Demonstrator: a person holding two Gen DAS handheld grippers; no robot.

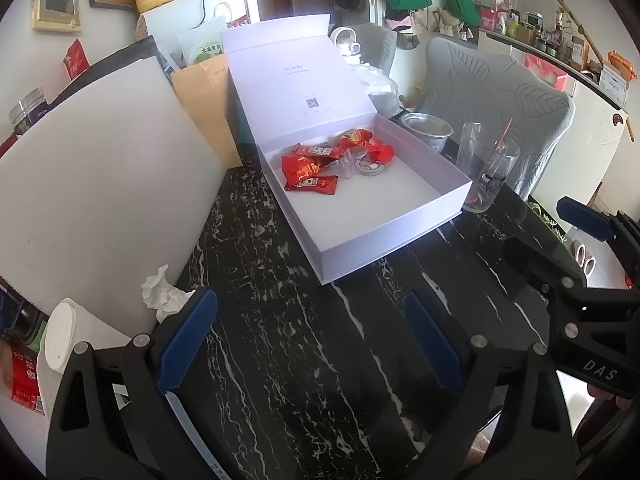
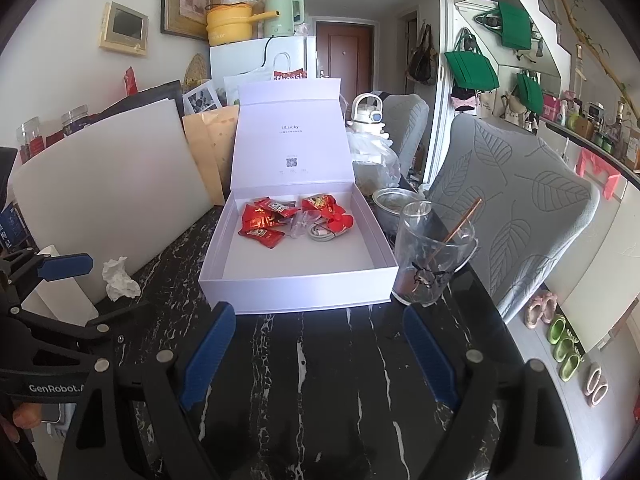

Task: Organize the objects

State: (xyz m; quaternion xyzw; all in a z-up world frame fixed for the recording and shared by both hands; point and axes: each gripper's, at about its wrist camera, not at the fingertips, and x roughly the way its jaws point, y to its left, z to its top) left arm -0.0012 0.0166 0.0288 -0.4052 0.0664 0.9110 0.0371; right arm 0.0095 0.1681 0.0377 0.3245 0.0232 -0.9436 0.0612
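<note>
Two grippers over black marbled desk (image 2: 320, 360), both aimed at box. White foam board (image 1: 100, 184) leaning at desk's left. White box (image 2: 296, 280) at desk centre, lid upright, red packets (image 2: 264, 224) and coiled cable (image 2: 324, 235) heaped at its far end. Glass (image 2: 430, 256) with stick just right of box, apart. Crumpled tissue (image 2: 119, 279) left, by board. Left gripper (image 1: 312, 344) jaws wide apart, nothing between. Right gripper (image 2: 320, 356) jaws wide apart, holding nothing.
</note>
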